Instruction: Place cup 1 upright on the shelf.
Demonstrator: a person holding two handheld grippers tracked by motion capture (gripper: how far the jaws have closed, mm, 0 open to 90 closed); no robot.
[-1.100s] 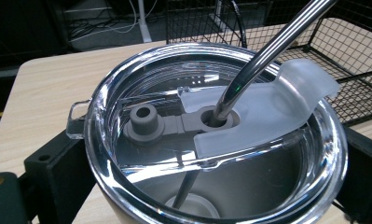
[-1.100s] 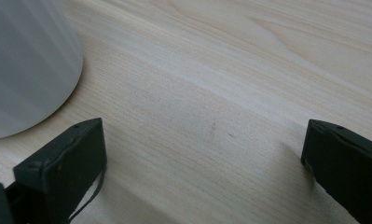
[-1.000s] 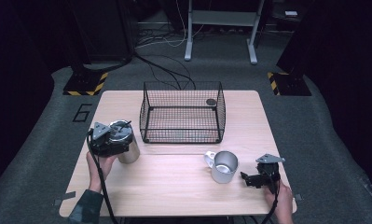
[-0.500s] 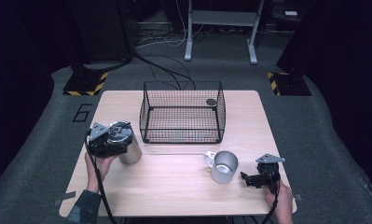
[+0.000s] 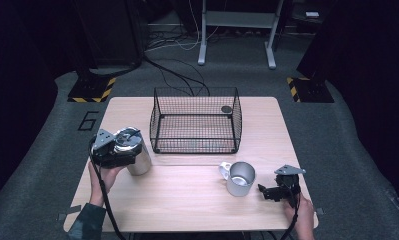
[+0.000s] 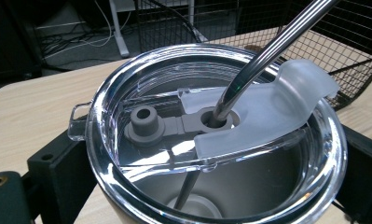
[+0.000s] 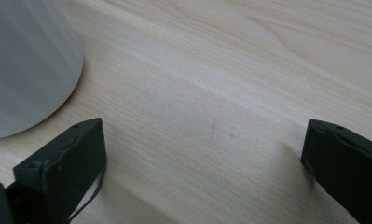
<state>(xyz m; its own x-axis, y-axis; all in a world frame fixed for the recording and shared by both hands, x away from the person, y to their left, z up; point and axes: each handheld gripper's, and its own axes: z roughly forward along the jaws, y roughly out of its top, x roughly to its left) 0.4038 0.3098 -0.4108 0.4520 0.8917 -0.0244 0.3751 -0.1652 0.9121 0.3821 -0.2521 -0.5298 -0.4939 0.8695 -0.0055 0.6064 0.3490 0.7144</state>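
A steel tumbler point(image 5: 139, 159) with a clear lid point(image 6: 127, 140) and a metal straw point(image 6: 277, 46) is at the table's left. My left gripper point(image 5: 114, 150) is shut on it just below the rim, one black jaw on each side of the tumbler point(image 6: 211, 196). I cannot tell if its base rests on the table. A metal mug point(image 5: 240, 178) stands at the front right, handle pointing left. My right gripper point(image 5: 267, 192) lies low on the wood just right of the mug point(image 7: 25, 60). It stands open point(image 7: 204, 154) with bare table between its jaws.
A black wire basket point(image 5: 194, 120) stands at the back middle of the wooden table point(image 5: 187, 200), with a small dark round object point(image 5: 226, 109) in its far right corner. Cables trail from both grippers over the front edge.
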